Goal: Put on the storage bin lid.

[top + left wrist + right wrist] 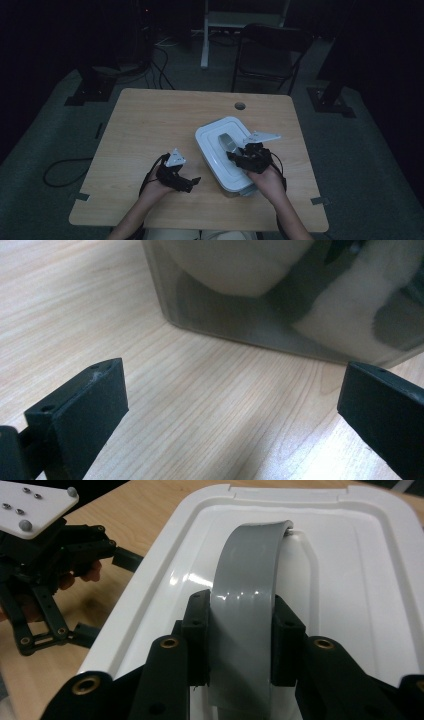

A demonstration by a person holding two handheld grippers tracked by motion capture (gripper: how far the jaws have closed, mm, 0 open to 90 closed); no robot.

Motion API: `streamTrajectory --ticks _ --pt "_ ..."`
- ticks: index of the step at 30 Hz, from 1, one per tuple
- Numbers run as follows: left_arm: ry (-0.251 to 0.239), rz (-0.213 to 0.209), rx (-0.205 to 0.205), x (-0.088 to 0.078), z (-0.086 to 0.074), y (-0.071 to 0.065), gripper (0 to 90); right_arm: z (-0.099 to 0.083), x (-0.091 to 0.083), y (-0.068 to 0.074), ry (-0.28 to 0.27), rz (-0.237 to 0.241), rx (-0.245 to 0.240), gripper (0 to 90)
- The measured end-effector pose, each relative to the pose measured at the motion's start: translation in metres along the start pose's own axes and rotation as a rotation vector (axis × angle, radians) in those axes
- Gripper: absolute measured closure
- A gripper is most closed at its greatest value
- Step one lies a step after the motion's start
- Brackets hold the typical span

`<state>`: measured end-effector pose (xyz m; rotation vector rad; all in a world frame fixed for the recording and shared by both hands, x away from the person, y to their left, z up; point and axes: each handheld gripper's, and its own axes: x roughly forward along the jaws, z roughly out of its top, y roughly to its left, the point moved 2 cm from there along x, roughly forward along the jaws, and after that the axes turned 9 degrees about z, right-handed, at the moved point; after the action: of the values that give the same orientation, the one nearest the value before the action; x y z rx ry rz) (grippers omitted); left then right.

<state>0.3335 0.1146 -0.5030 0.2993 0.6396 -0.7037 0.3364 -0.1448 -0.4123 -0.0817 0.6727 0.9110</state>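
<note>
My right claw grips the grey handle on the white box lid, handle running straight ahead from it. My left claw waits open beside the box on the worktop.

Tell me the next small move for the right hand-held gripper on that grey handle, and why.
Probably lift the grey handle gently straight up. The right hand-held gripper is already shut on it, one pad on each edge, and the white lid looks seated on its container. The left hand-held gripper is open on the table beside the container, ready to steady it.
</note>
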Motion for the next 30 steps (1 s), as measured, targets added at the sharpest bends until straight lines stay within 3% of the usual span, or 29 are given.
streamTrajectory --ticks 14,20,23,30 --pt "-0.017 0.010 -0.015 -0.005 0.012 0.003 0.6 0.003 -0.002 0.000 -0.001 -0.005 0.011 65.7" --pt "-0.016 0.012 -0.020 -0.004 0.014 0.004 0.6 0.007 -0.005 -0.003 0.012 0.031 0.022 56.0" --pt "-0.013 0.010 -0.019 -0.003 0.015 0.004 0.6 0.008 -0.011 -0.004 -0.006 0.061 0.033 51.3" --pt "-0.013 0.015 -0.018 -0.001 0.017 0.004 0.6 0.009 -0.024 -0.004 -0.046 0.078 0.038 40.4"
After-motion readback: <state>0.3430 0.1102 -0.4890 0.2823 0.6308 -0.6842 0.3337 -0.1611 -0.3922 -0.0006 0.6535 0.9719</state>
